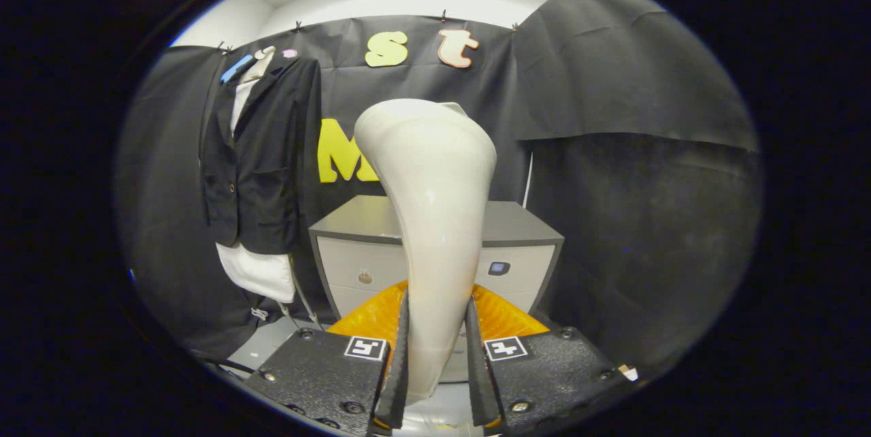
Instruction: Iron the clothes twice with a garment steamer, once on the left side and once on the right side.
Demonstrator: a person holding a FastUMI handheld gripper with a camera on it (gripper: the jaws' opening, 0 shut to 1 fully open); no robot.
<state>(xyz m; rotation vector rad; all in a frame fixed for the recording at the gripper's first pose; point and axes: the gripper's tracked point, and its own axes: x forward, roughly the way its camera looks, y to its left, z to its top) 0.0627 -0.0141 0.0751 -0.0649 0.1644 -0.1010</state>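
Gripping the garment steamer by its handle, the gripper is closed almost fully, both fingers pressing the narrow lower shaft from either side. Gripper view: the steamer rises from between the fingers toward 12 o'clock and flares into a broad head that tips slightly toward 1 o'clock; holding it low on the handle likely leaves the head free to be swept along fabric. The head's face points away from the camera, so whether steam is issuing cannot be told.

At 10 o'clock from the fingers, well apart from the steamer, a dark jacket hangs on the booth wall over a white shirt, whose hem shows below the jacket and whose collar shows at the top. Hanging the clothes upright suits a steamer, which is passed down a hanging garment.

Directly beyond the fingers, behind the steamer shaft, stands a grey drawer cabinet. An orange ribbed part shows at the fingers' base on both sides.

By this arrangement, the steamer is in hand but not yet at the clothes; neither the left nor the right pass appears begun.
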